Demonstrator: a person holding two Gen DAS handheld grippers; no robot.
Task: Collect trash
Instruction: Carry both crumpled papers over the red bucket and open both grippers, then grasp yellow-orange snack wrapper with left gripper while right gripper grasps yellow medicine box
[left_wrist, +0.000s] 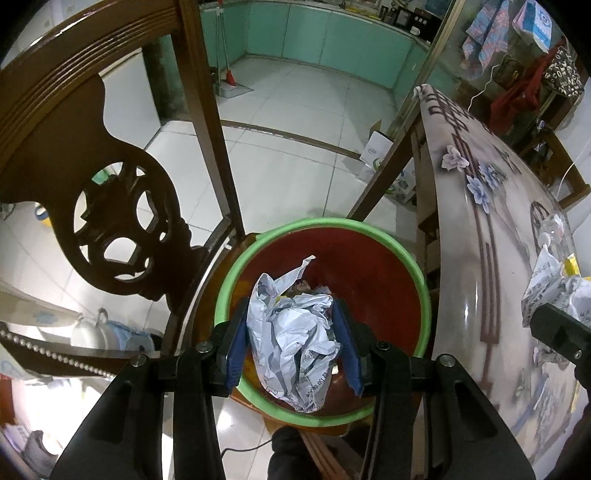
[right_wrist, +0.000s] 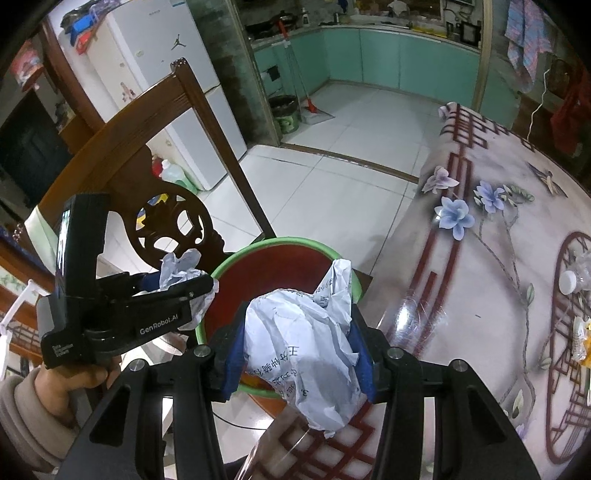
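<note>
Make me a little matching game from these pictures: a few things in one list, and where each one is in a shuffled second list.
Things:
1. left tool's paper wad
2. right tool's paper wad
3. green-rimmed basin
4. clear plastic bottle

Places:
A. lying on the flowered table
B. sitting on the wooden chair
C. held above the table edge, beside the basin
D. held right over the basin

Pairs: 1-D, 2-C, 3-B, 4-A
</note>
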